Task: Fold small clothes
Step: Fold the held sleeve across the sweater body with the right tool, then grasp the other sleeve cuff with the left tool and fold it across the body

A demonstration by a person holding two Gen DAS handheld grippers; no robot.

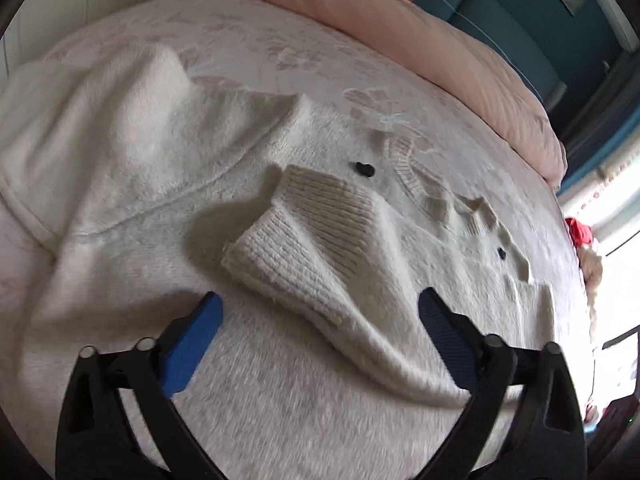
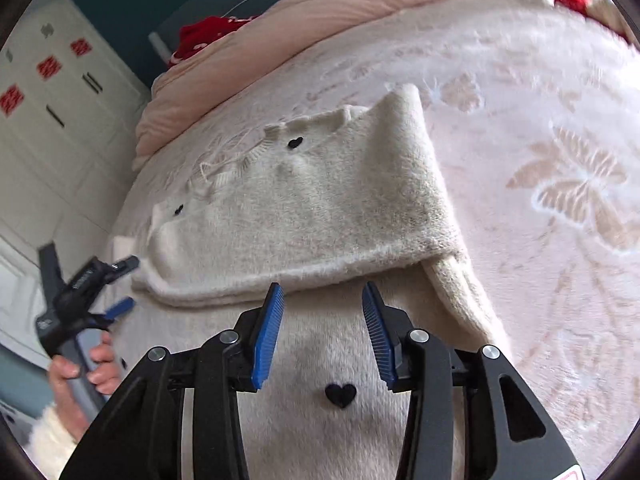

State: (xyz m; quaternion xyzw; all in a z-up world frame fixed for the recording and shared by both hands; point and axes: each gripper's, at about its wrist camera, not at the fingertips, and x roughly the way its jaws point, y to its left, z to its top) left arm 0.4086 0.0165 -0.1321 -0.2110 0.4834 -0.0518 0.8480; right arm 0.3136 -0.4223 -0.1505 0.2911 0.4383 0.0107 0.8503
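Note:
A fluffy cream sweater (image 1: 168,184) with small black hearts lies spread on the bed. One sleeve with a ribbed cuff (image 1: 304,232) is folded across its body. My left gripper (image 1: 320,312) is open and empty just above the sleeve, jaws either side of it. In the right wrist view the sweater (image 2: 320,208) has its right sleeve folded over the body, edge running crosswise. My right gripper (image 2: 323,300) is open and empty just below that folded edge, above a black heart (image 2: 340,395). The left gripper (image 2: 120,284) shows at far left, hand-held.
The bed has a pale floral cover (image 2: 560,184). A pink duvet (image 1: 420,40) is bunched along the far side, with a red item (image 2: 204,38) on it. White cabinets (image 2: 52,120) stand beyond the bed's left edge.

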